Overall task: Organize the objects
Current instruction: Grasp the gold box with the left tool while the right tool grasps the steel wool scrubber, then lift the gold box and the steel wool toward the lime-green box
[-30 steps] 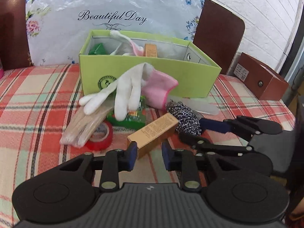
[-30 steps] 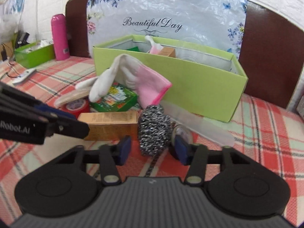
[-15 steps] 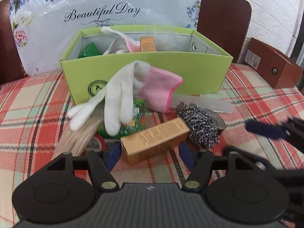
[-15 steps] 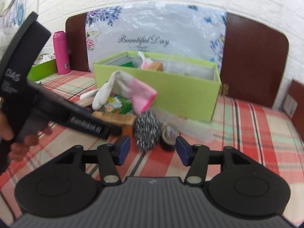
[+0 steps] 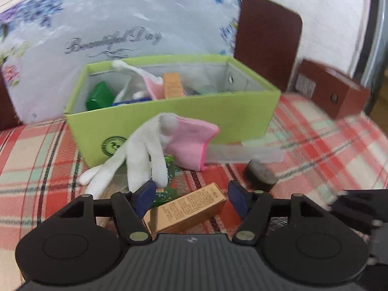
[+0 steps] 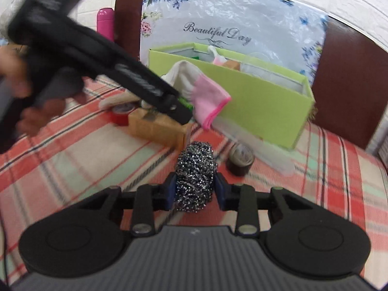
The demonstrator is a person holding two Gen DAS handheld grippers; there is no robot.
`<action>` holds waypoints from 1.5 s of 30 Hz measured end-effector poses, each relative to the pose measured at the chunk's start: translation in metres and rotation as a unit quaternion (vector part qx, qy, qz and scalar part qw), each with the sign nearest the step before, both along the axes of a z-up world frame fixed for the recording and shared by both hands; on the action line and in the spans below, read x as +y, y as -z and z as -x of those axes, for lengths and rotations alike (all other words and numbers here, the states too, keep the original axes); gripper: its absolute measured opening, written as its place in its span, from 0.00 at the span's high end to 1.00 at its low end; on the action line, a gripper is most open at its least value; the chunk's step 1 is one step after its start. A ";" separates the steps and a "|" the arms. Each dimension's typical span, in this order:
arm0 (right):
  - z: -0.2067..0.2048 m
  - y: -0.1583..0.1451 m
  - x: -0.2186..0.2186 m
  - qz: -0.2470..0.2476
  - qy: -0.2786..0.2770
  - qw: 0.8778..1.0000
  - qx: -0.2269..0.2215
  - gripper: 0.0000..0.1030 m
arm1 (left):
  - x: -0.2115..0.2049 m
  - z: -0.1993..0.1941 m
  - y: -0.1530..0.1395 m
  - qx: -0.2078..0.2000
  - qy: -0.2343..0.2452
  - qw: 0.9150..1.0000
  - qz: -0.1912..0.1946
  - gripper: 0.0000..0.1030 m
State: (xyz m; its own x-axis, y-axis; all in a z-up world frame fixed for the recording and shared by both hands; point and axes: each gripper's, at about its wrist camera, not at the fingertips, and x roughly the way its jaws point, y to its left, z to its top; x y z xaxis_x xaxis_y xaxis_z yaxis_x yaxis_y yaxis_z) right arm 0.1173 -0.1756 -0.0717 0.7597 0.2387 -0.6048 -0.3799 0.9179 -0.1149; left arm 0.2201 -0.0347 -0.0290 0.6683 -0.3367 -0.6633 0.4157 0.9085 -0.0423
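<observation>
My right gripper (image 6: 194,190) is shut on a steel wool scourer (image 6: 195,174) and holds it above the plaid cloth. My left gripper (image 5: 190,197) is open, its jaws on either side of a tan cardboard box (image 5: 185,209), which also shows in the right wrist view (image 6: 157,127). A green storage box (image 5: 174,118) stands behind, with a glove, a green packet and a tan box inside. A white and pink glove (image 5: 155,150) leans on its front wall. A dark tape roll (image 5: 260,175) lies to the right.
A red tape roll (image 6: 121,114) and a green packet (image 5: 167,181) lie by the glove. A clear plastic strip (image 5: 242,154) lies along the green box. A brown wooden box (image 5: 332,92) sits at the far right. A pink bottle (image 6: 105,24) stands at the back left.
My right gripper has closed on the scourer and lifted it away from the tape roll. My left gripper has moved forward over the tan box, still open.
</observation>
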 end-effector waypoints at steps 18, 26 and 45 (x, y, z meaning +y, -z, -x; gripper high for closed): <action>0.060 -0.004 -0.044 -0.086 0.066 0.993 0.035 0.57 | 0.022 0.055 0.024 0.077 -0.019 0.996 0.045 0.42; 0.056 -0.004 -0.040 -0.101 0.088 0.989 0.058 0.52 | 0.020 0.063 0.024 0.074 -0.038 0.996 0.040 0.51; 0.047 -0.046 -0.037 -0.130 0.071 0.989 0.011 0.67 | 0.027 0.089 -0.034 0.033 -0.027 0.992 0.117 0.69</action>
